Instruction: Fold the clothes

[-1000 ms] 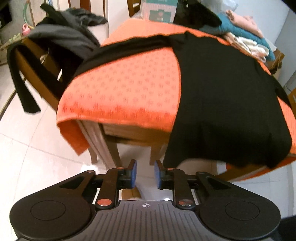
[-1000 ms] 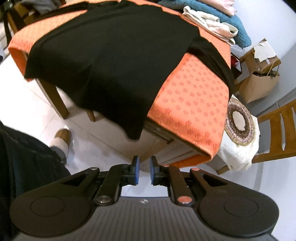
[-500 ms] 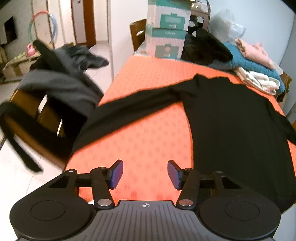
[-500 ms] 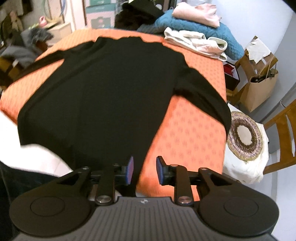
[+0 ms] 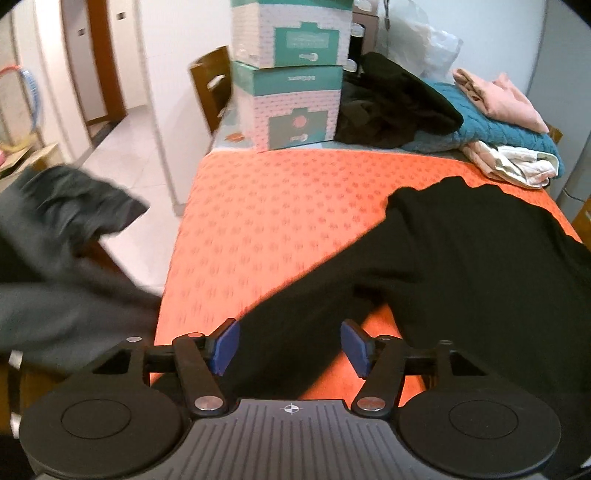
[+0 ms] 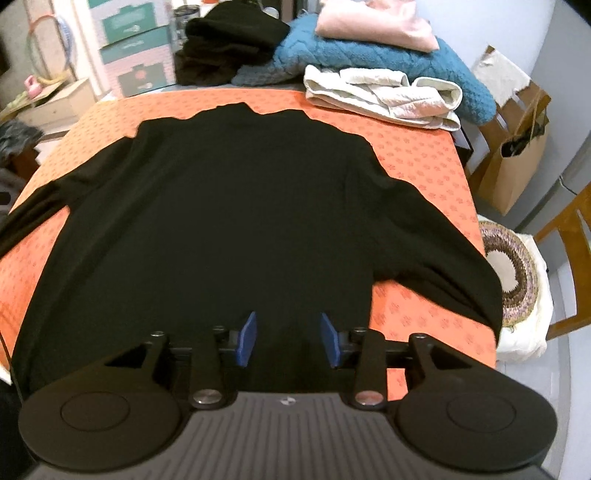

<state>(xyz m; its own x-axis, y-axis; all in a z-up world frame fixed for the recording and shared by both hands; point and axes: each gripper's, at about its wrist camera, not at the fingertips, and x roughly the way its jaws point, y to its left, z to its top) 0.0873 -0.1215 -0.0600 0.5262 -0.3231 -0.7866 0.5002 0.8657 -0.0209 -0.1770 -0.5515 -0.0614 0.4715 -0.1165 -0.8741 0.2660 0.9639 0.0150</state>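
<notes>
A black long-sleeved top (image 6: 236, 206) lies spread flat on the orange tablecloth (image 6: 424, 173), neck toward the far end. Its left sleeve (image 5: 306, 310) runs out to the table's left edge; the right sleeve (image 6: 443, 251) drapes toward the right edge. My left gripper (image 5: 290, 347) hovers above that left sleeve, jaws opening, with the blue pads (image 5: 225, 345) clear of the cloth. My right gripper (image 6: 288, 339) hangs over the near hem of the top, its jaws opening too, and nothing is pinched between its blue pads (image 6: 248, 339).
Folded clothes are stacked at the far end: a teal knit (image 6: 369, 55), a pink garment (image 6: 373, 22), a cream one (image 6: 384, 96), a dark pile (image 6: 229, 48). Two green-and-white boxes (image 5: 291, 88) stand far left. A chair with grey clothes (image 5: 55, 258) is left; a paper bag (image 6: 517, 155) and a chair cushion (image 6: 513, 273) right.
Both grippers have swept in from beyond the table's near edge to above the black top. Their jaws, nearly shut before, have spread apart.
</notes>
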